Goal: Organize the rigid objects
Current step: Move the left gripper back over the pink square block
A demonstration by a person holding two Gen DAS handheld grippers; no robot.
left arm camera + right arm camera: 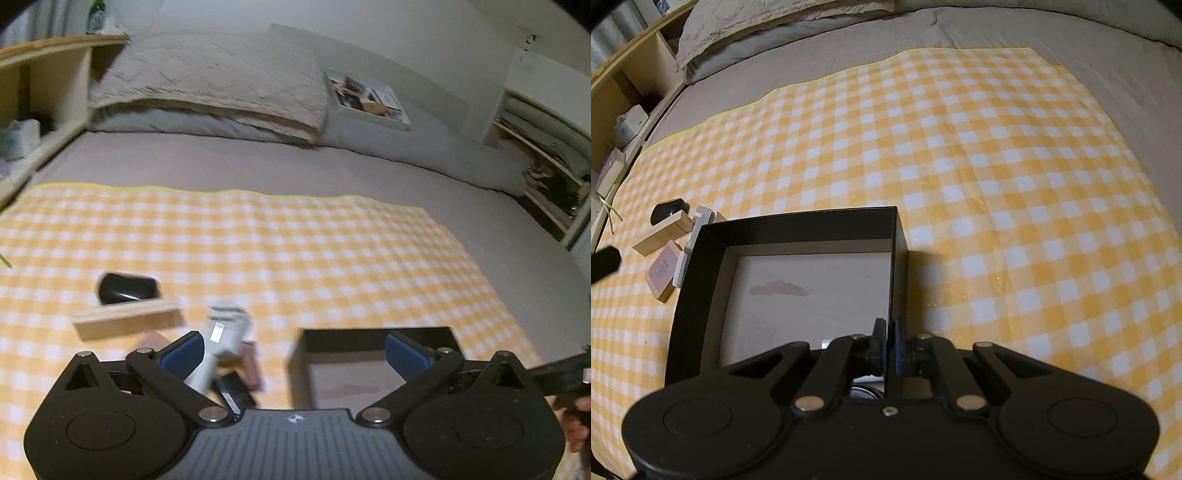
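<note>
The right tool [889, 341] is clamped on the right wall of the black box [798, 225], which sits open on the checked cloth [997, 166] over the bed [369, 173]. The left tool [295, 350] hangs above the cloth with its fingers wide apart, gripping nothing. Left of the box lie a wood block [127, 321], a black mouse [125, 288], a white piece [225, 332] and a pink block [663, 273], close together.

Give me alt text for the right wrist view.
The right gripper is shut on the right wall of an open black box sitting on a yellow checked cloth. Left of the box lie a wooden block and other small items.
</note>
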